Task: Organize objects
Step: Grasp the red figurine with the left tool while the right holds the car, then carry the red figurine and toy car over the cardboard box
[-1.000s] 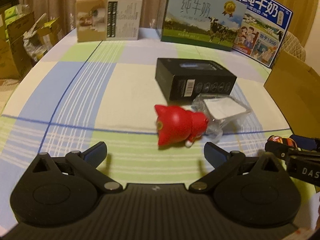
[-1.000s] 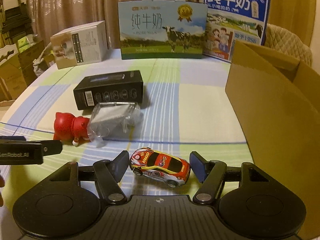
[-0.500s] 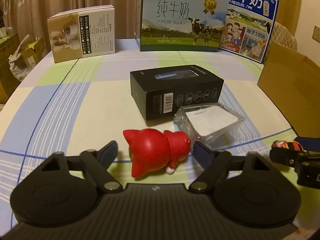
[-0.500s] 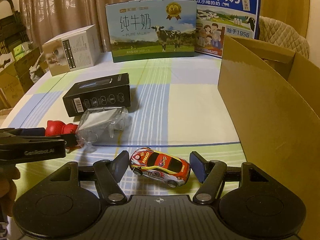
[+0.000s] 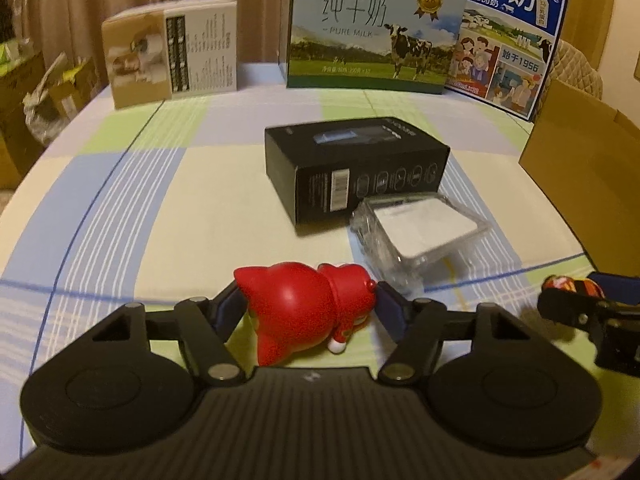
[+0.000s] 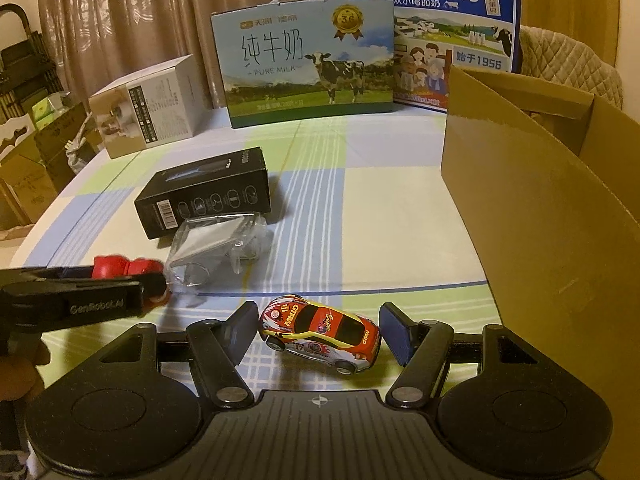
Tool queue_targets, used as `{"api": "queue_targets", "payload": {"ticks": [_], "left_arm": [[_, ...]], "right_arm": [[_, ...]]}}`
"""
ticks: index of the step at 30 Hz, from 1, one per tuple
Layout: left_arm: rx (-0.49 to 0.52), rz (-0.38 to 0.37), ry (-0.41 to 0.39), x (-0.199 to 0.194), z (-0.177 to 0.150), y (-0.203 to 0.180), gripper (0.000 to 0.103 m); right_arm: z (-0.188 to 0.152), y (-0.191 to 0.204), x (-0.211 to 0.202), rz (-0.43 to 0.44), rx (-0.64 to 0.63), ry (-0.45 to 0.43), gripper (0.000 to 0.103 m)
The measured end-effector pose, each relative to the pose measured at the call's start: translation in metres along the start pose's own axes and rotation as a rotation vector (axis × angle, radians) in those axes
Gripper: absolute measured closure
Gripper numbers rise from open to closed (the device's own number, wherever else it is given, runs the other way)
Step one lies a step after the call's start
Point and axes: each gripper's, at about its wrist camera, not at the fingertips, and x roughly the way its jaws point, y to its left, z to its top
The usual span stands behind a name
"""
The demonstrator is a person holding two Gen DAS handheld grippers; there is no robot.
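Observation:
A red cat figurine lies on its side on the checked tablecloth, and my left gripper has both fingers closed against it. It also shows in the right wrist view, partly hidden by the left gripper. A red and yellow toy race car sits on the cloth between the fingers of my right gripper, which stand open with small gaps on both sides. The car's end shows in the left wrist view.
A black box and a clear plastic case lie just beyond the figurine. An open cardboard box stands at the right. Two milk cartons and a white-brown box line the far table edge.
My left gripper moved forward around the red figurine and closed on it. My right gripper moved slightly forward and stayed open around the toy car.

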Motion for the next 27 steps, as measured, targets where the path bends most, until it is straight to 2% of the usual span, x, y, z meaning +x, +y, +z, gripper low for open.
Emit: {"api": "queue_targets", "payload": {"ticks": [15,27], "left_arm": [[-0.014,-0.036,0.02,-0.058,-0.012,-0.022,0.038],[-0.042,-0.059,-0.006,-0.151,-0.016,-0.052,0.038]], "right_arm": [[0.005,-0.004,-0.041,0.0,0.002,-0.028,0.04],[0.01,-0.004,-0.133,0.007,0.012,-0.084,0.04]]}}
